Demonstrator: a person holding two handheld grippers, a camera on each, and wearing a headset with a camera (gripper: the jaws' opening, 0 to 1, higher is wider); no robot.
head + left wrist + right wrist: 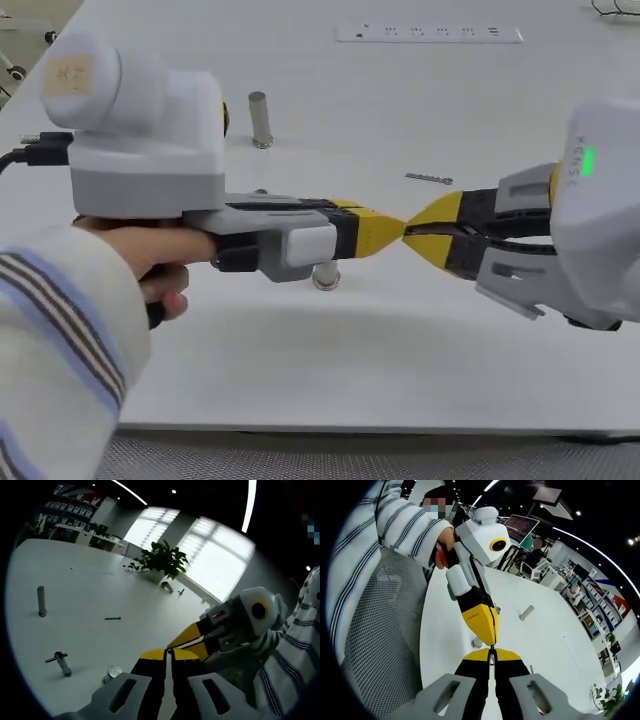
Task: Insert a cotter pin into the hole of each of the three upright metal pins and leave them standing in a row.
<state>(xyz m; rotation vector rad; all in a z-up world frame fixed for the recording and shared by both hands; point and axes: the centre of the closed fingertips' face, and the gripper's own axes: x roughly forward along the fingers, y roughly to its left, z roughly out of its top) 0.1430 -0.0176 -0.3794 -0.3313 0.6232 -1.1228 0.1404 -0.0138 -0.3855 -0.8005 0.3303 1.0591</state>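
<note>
My left gripper (396,230) and right gripper (412,232) meet tip to tip above the white table, both shut. A thin dark sliver, seemingly a cotter pin (491,655), is pinched where the yellow tips touch. One bare metal pin (260,120) stands upright at the back, also the metal pin (41,601). A second metal pin (62,663) carries a cotter pin through its head. The third metal pin (325,276) stands under my left gripper, mostly hidden. A loose cotter pin (430,179) lies on the table beyond the tips.
A white power strip (430,34) lies at the table's far edge. The table's near edge (350,428) runs below the grippers. A potted plant (160,562) stands far off on the table.
</note>
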